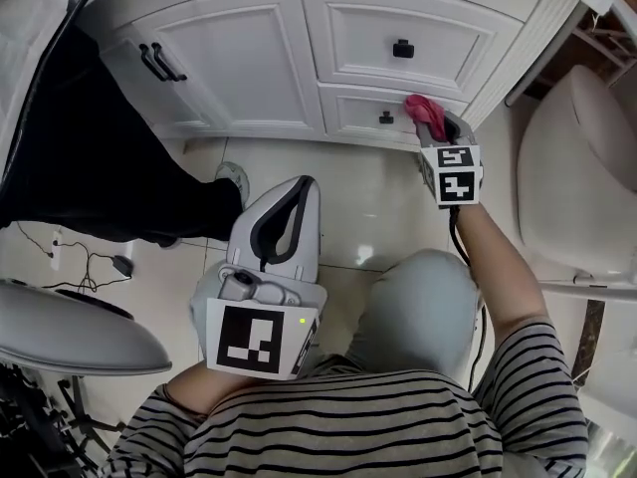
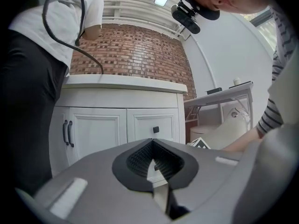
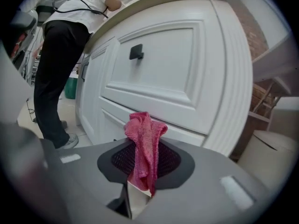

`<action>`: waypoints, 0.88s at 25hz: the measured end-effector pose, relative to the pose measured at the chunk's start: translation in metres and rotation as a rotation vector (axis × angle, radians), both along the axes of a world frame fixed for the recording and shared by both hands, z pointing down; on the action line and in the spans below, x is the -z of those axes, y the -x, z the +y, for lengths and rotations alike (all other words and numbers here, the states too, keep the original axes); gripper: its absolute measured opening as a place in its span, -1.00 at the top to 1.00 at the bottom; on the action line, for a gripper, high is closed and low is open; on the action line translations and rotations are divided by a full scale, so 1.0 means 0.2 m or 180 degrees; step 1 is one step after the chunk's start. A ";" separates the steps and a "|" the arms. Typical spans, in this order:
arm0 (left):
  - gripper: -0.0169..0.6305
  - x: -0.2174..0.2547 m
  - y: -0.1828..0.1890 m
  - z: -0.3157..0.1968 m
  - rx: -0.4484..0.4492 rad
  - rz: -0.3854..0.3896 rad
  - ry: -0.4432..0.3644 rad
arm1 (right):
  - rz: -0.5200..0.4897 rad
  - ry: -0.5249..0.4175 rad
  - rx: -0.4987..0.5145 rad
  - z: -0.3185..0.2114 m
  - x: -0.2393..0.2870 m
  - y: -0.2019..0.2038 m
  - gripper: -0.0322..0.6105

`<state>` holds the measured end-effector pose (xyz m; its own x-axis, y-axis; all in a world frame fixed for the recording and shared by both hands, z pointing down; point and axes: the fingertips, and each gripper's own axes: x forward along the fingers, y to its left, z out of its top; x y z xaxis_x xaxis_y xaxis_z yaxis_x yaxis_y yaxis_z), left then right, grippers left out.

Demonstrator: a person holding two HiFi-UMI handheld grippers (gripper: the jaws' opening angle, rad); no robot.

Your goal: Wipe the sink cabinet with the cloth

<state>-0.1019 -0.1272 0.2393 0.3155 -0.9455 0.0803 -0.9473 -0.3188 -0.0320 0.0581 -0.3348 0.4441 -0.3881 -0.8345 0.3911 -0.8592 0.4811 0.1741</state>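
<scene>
The white sink cabinet (image 1: 299,58) stands across the top of the head view, with two doors at the left and two black-knobbed drawers at the right. My right gripper (image 1: 438,125) is shut on a pink cloth (image 1: 426,113), held close to the lower drawer (image 1: 383,116), near its right end. In the right gripper view the cloth (image 3: 144,143) sticks up between the jaws, just short of the cabinet front (image 3: 177,78). My left gripper (image 1: 289,202) hangs back over the floor, shut and empty; its view faces the cabinet (image 2: 121,125) from a distance.
A person in black trousers (image 1: 90,157) stands at the cabinet's left, one shoe (image 1: 234,177) on the tiled floor (image 1: 368,197). A white toilet (image 1: 582,167) is at the right. Cables and a plug (image 1: 100,262) lie at the left.
</scene>
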 end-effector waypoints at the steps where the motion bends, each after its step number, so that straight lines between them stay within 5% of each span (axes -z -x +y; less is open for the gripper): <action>1: 0.95 0.00 -0.01 0.01 0.0001 -0.0020 -0.0003 | -0.0006 -0.0001 -0.0084 0.00 0.00 -0.07 0.60; 5: 0.95 0.03 -0.02 0.03 0.0052 -0.0086 -0.0061 | -0.0133 0.0046 -0.0444 0.00 -0.03 -0.30 0.61; 8: 0.95 0.03 -0.01 0.04 0.0099 -0.0055 -0.0033 | -0.0318 0.0090 -0.0506 0.04 -0.01 -0.29 0.61; 12: 0.95 0.09 0.01 -0.01 0.0143 0.0084 -0.0112 | -0.0442 0.0067 0.0212 0.14 0.03 0.06 0.61; 16: 0.95 0.11 0.06 -0.07 0.0204 0.0171 -0.0188 | 0.0029 -0.0025 0.1095 0.19 -0.04 0.50 0.60; 22: 0.95 0.01 0.15 -0.13 0.0269 0.0207 -0.0040 | 0.0426 -0.0138 0.1405 0.08 -0.20 0.86 0.60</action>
<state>-0.1320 -0.1534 0.2381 0.2386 -0.9698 0.0501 -0.9710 -0.2375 0.0270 -0.1145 -0.3197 0.4840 -0.6584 -0.6176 0.4303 -0.5424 0.7856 0.2976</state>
